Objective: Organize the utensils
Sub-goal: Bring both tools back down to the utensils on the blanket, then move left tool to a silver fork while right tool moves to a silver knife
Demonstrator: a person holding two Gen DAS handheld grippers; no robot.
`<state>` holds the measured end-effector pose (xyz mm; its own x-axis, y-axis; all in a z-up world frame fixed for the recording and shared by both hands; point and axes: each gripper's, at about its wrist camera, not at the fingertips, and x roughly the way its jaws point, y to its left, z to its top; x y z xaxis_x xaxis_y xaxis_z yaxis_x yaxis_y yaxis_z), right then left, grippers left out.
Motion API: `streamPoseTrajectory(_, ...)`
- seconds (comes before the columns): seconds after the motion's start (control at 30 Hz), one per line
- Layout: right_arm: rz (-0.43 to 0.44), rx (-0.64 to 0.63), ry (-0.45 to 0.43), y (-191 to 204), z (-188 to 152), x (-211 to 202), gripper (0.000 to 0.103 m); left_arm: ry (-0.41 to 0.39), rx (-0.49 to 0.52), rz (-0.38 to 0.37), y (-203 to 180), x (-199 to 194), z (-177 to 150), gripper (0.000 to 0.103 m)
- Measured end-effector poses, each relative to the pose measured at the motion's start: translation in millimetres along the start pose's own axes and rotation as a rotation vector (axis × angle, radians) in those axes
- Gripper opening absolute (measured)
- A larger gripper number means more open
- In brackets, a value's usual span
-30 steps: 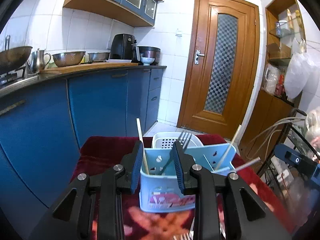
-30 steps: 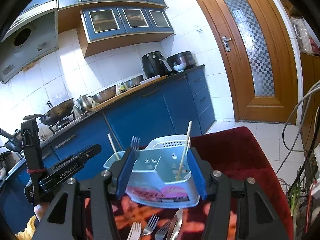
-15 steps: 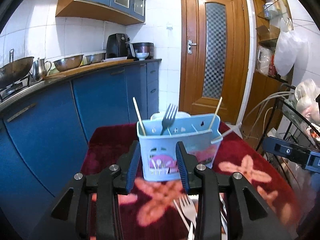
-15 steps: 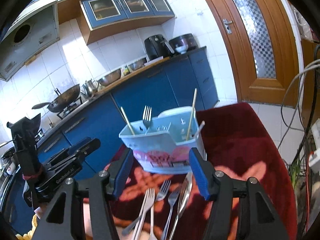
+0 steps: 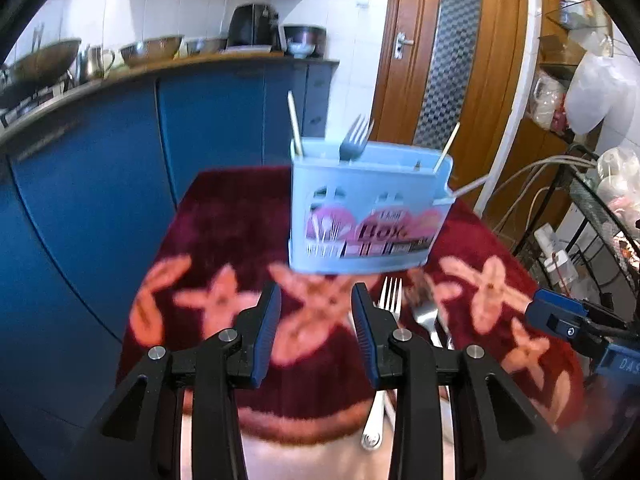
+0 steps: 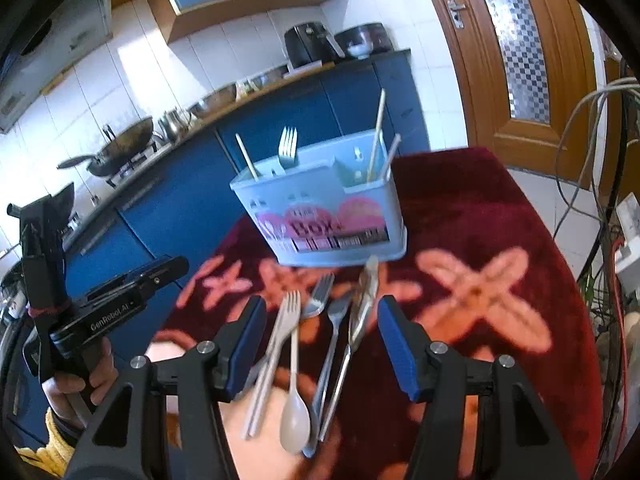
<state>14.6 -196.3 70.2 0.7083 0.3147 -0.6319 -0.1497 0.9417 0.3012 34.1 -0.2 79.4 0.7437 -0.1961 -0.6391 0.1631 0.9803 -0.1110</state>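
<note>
A pale blue utensil box [image 5: 368, 216] [image 6: 324, 208] stands on the dark red flowered cloth [image 5: 224, 232] [image 6: 480, 216], with a fork [image 5: 356, 138] [image 6: 288, 146] and several chopsticks upright in it. In front of it lie loose forks [image 6: 334, 312], a beige spoon [image 6: 295, 420], a beige fork [image 6: 290, 314] and a metal knife [image 6: 360, 312]. My left gripper [image 5: 316, 320] is open and empty, short of the box. My right gripper [image 6: 320, 340] is open above the loose cutlery, holding nothing. The left gripper's body [image 6: 120, 300] shows at the right wrist view's left.
Blue kitchen cabinets [image 5: 120, 152] run along the left, with a wok [image 6: 120, 148], bowls and appliances on the counter. A wooden door [image 5: 452, 60] stands behind the table. Cables and a wire rack [image 5: 592, 216] crowd the right side.
Both grippers have drawn back from the box and tilted down. The loose cutlery in front of the box has come into view. The box now stands farther off.
</note>
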Motion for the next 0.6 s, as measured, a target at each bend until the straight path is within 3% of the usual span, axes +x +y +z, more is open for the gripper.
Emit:
streamPoseTrajectory(0.33, -0.033, 0.031, 0.108, -12, -27, 32, 0.061, 0.129, -0.01, -0.035, -4, 37, -25, 0.037)
streamPoseTrajectory(0.6, -0.091, 0.035, 0.119, -23, -34, 42, 0.061, 0.198, 0.0, -0.066, -21, 60, -36, 0.037)
